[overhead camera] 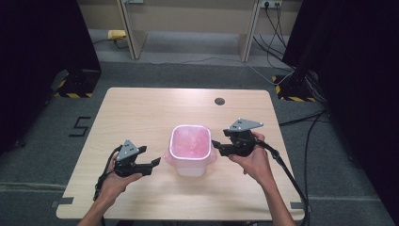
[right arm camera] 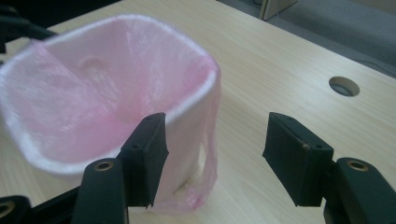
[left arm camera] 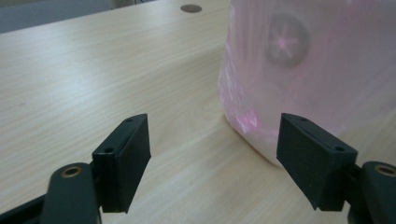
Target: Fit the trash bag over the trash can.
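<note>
Pink-lined bin (overhead camera: 190,149) stands upright, mouth up, between spread, empty left tongs (overhead camera: 153,165) and right tongs (overhead camera: 217,147).

Grey carpet (overhead camera: 188,75) surrounds a pale wooden table (overhead camera: 141,113); black curtains (overhead camera: 37,42) flank it.

Left gripper (overhead camera: 151,165) and right gripper (overhead camera: 219,147): black bodies, each topped by a grey three-cornered plate and trailing a black cable. Jaws are flat black rectangular blocks with small screw holes; brass-coloured pivots. Forearms unsleeved.
</note>
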